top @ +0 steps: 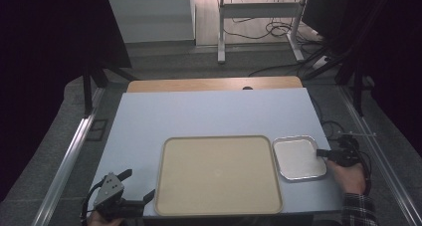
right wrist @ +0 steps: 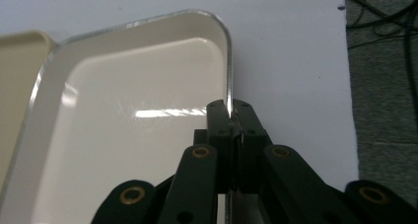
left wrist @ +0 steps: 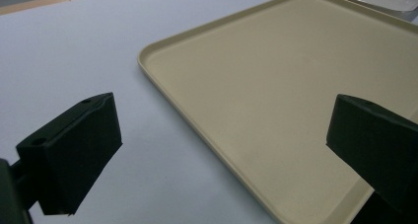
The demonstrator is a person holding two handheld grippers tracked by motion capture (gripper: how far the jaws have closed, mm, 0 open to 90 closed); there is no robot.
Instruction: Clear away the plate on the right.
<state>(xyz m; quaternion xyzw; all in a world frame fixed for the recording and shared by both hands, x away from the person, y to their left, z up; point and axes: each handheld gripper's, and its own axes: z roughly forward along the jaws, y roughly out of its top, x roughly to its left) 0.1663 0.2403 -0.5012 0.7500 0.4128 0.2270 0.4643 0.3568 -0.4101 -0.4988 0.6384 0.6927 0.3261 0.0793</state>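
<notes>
Right claw (right wrist: 230, 116) pinches rim of small metal tray (right wrist: 123, 115), tips partly hidden by rim; left claw (left wrist: 222, 150) wide over worktop (left wrist: 74, 51), beige tray (left wrist: 276, 86) cut off.

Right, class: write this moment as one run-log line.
right claw: shut on metal tray rim | left claw: open, beside beige tray | metal tray: on table

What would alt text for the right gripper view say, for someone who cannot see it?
The right gripper has its two black jaws clamped on the rim of a small shiny metal tray. The tray sits on a pale grey table, beside a large beige plastic tray.
</notes>
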